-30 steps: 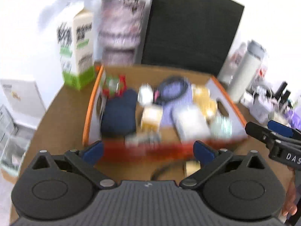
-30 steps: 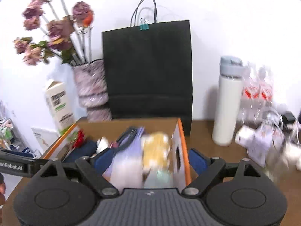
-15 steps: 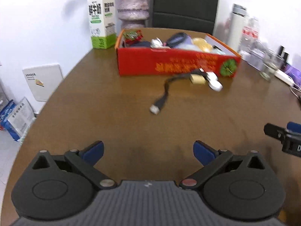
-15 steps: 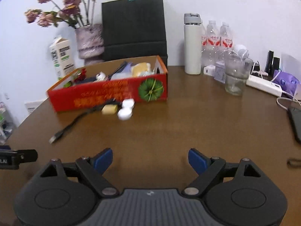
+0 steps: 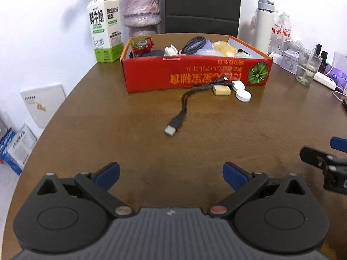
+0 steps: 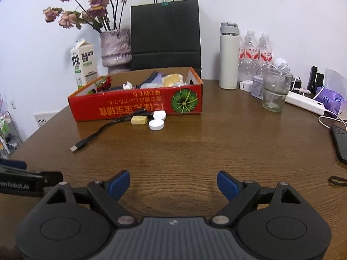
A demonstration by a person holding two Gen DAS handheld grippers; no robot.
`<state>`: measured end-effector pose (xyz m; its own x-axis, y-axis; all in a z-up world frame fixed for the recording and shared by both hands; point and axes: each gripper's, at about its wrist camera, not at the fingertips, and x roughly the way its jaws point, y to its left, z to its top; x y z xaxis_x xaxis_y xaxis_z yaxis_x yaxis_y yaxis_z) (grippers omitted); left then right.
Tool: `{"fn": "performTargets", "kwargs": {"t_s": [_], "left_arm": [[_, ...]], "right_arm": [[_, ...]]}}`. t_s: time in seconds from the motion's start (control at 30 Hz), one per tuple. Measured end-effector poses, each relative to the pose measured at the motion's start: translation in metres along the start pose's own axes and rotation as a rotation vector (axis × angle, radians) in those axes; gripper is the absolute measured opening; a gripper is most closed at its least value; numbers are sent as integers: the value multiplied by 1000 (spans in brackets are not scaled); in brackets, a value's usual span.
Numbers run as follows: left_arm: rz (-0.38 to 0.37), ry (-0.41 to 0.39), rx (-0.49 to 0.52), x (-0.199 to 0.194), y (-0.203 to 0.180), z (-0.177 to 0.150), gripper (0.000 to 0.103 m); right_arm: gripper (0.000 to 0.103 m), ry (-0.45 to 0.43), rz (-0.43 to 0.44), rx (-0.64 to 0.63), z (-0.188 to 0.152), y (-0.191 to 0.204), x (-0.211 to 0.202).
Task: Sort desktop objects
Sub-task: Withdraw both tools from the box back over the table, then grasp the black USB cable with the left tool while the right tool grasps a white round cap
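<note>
A red cardboard box (image 5: 195, 77) (image 6: 138, 106) full of small items stands at the far middle of the brown table. In front of it lie a black USB cable (image 5: 184, 106) (image 6: 95, 135), a yellow eraser-like block (image 5: 221, 90) (image 6: 139, 120) and two white round lids (image 5: 243, 95) (image 6: 156, 125). My left gripper (image 5: 171, 173) is open and empty, low over the near table. My right gripper (image 6: 173, 183) is open and empty beside it, well short of the items.
A milk carton (image 5: 105, 32), a vase (image 5: 141, 6) and a black paper bag (image 6: 164, 32) stand behind the box. A white flask (image 6: 228, 56), water bottles, a glass (image 6: 274, 91), a power strip (image 6: 305, 104) and a phone (image 6: 339, 143) are at the right.
Both grippers pulled back from over the box to the near part of the table. The box and loose items now lie far ahead.
</note>
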<state>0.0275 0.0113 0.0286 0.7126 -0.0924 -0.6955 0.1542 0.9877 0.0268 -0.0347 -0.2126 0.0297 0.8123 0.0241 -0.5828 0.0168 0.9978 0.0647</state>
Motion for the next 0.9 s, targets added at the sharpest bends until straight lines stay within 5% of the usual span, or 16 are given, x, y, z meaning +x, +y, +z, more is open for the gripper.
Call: {"fn": "performTargets", "kwargs": {"t_s": [0.23,0.57,0.77,0.83,0.9], "left_arm": [[-107,-66,53,37,6,53,103],[-94,-21,192,121,-23,101,97],[-107,-16,86,132,-14,94,54],[-118,-31,103,125,-17,90,12],[-92,-29,111,120,-20,86,8]], "right_arm": [[87,17,-4,-3,9,-3,23],[85,28,-6,-21,30,-6,56],[79,30,32,-40,50,-3,85],[78,33,63,-34,59,2,100],[76,41,86,-42,65,8,114]]}}
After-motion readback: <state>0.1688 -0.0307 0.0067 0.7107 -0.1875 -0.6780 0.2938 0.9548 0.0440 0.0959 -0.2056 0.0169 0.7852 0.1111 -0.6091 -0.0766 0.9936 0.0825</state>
